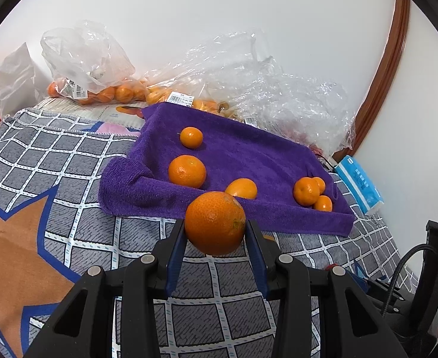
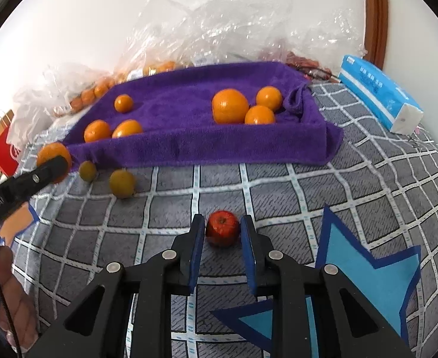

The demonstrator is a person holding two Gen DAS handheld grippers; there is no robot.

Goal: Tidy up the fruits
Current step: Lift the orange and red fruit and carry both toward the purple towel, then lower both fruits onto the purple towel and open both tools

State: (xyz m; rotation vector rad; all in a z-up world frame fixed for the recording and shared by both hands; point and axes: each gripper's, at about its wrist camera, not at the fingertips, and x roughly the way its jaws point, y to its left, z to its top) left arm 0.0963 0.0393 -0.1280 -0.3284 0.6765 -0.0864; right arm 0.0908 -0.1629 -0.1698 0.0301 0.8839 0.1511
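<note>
My left gripper [image 1: 215, 232] is shut on a large orange [image 1: 215, 222] and holds it above the cloth, just in front of the purple towel tray [image 1: 248, 155]. Several oranges lie in the tray [image 2: 189, 143], among them one at the left [image 1: 187, 171] and a cluster at the right [image 1: 306, 191]. My right gripper [image 2: 222, 228] is open, its fingers on either side of a small red apple [image 2: 222, 228] that rests on the checked cloth. Two yellowish fruits [image 2: 122, 183] lie on the cloth before the tray. The left gripper and its orange [image 2: 53, 156] also show in the right wrist view.
Clear plastic bags of oranges [image 1: 99, 89] and crumpled plastic [image 1: 278, 89] lie behind the tray against the white wall. A blue tissue pack [image 2: 377, 92] lies to the right. A red paper bag [image 2: 2, 146] stands at far left. A wooden frame [image 1: 392, 59] runs along the wall.
</note>
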